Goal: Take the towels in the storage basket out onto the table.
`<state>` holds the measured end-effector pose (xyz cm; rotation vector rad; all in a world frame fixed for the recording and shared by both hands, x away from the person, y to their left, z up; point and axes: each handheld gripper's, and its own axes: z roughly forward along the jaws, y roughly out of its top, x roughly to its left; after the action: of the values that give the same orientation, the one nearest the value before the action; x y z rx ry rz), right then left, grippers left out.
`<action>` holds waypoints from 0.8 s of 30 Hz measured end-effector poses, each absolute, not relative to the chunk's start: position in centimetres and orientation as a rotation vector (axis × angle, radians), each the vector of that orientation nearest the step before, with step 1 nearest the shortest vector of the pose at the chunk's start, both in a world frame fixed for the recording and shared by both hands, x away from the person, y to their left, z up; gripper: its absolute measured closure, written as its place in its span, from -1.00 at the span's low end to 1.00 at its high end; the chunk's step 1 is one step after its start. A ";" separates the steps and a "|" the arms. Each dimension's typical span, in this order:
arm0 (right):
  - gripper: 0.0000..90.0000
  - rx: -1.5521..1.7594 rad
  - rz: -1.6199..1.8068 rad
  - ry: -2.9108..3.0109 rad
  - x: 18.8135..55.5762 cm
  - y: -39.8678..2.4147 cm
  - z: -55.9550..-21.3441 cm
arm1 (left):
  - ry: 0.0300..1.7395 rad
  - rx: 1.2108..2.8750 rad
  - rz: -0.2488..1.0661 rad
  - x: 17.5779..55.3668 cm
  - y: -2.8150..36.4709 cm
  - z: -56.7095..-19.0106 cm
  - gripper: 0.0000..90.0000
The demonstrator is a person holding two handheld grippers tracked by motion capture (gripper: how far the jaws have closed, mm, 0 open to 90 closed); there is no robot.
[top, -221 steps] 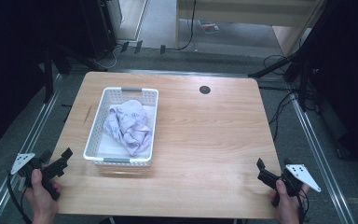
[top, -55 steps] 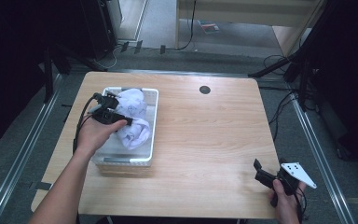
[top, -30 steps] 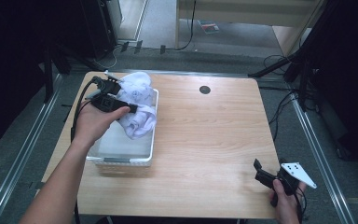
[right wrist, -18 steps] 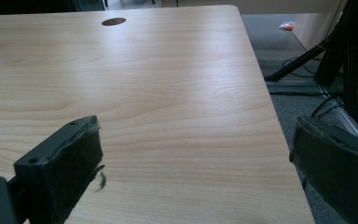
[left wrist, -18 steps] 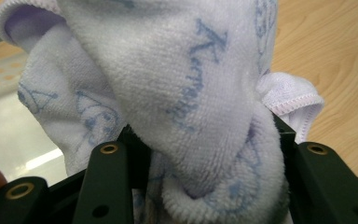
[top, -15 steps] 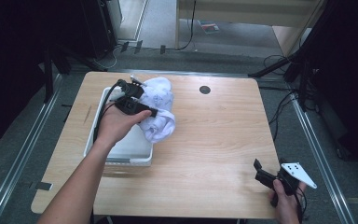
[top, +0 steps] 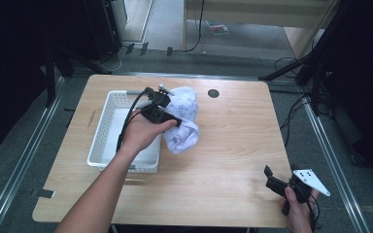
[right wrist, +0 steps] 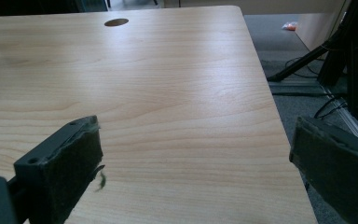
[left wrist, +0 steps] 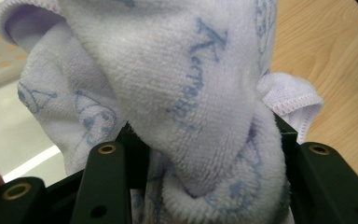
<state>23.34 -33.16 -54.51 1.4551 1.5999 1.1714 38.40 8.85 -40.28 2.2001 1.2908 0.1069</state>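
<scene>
Lifted out of the white perforated basket (top: 108, 127), the terry towel (top: 183, 124) is now hanging past its right rim over the wooden desk (top: 233, 141), bunched between the left gripper (top: 167, 116)'s clamping jaws. Near the desk's front right corner, the right gripper (top: 270, 178) is gaping empty.

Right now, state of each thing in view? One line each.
Towel: bunched, clamped in the left gripper, held over the basket's right edge and the table.
Basket: upright on the table, nothing visible in the part of its floor that shows.
Left gripper: shut on the towel.
Right gripper: open, holding nothing, low over the table's near right corner.
Table: bare wood right of the basket.
</scene>
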 end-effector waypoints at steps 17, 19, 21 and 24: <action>-0.94 1.451 1.178 1.603 23.4 -33.2 -54.5 | 1.250 2.262 0.038 39.1 4.3 -43.2 0.08; -0.94 1.452 1.177 1.604 23.4 -33.2 -54.5 | 1.241 2.276 0.032 39.1 3.8 -43.5 0.07; -0.94 1.452 1.177 1.606 23.4 -33.1 -54.5 | 1.241 2.278 0.030 39.3 3.3 -43.9 0.07; -0.94 1.450 1.178 1.608 23.4 -33.1 -54.5 | 1.240 2.296 0.011 39.6 2.6 -44.7 0.07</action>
<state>23.36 -33.14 -54.50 1.4498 1.6079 1.1780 39.57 2.60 -44.71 2.2960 1.2405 0.0110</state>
